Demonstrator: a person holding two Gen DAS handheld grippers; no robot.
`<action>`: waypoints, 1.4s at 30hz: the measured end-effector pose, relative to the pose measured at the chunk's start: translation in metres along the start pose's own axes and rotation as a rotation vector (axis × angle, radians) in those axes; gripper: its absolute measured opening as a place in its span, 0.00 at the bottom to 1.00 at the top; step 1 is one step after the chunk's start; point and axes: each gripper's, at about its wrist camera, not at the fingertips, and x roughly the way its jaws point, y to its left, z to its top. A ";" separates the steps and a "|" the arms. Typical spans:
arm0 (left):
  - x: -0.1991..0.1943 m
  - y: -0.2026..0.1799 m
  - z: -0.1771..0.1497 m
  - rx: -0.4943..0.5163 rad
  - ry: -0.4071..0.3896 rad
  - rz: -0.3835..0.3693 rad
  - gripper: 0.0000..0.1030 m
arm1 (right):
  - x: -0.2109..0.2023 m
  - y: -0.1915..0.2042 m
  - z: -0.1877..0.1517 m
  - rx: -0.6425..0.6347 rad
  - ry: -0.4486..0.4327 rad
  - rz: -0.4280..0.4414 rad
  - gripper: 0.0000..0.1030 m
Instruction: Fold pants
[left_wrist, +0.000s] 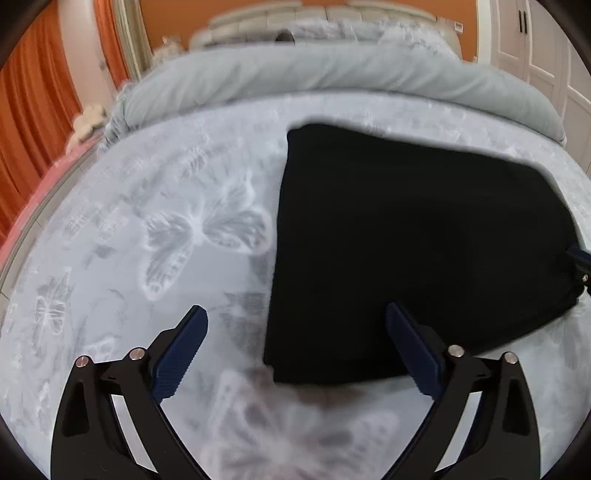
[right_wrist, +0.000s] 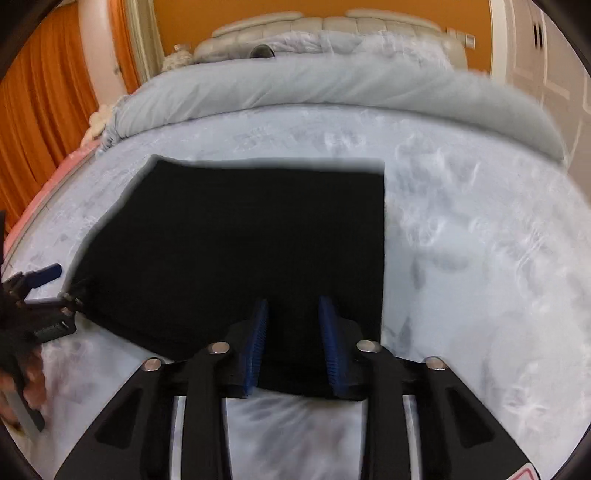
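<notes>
Nearest, left tongs (left_wrist: 295, 321) spread wide over bed sheet (left_wrist: 110, 258), straddling near-left corner of folded black pants (left_wrist: 406, 240). Right tongs (right_wrist: 291, 314) partly spread over the near edge, gripping nothing. Open sheet around, butterfly print only in left view. Beyond, rolled duvet (right_wrist: 314, 85), headboard (right_wrist: 332, 22).

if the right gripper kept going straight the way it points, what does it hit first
Most likely the folded black pants: the right gripper has its fingers open over the near edge, with black cloth filling the gap. Height above the cloth is unclear.
</notes>
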 end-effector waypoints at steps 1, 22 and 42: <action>0.002 0.008 0.000 -0.045 0.002 -0.037 0.95 | -0.005 -0.004 0.002 0.029 0.010 0.026 0.18; 0.012 0.038 0.003 -0.311 0.231 -0.438 0.47 | 0.012 -0.069 -0.032 0.372 0.183 0.261 0.35; 0.093 0.021 0.096 -0.291 0.077 -0.151 0.82 | 0.076 -0.046 0.069 0.145 -0.028 -0.013 0.21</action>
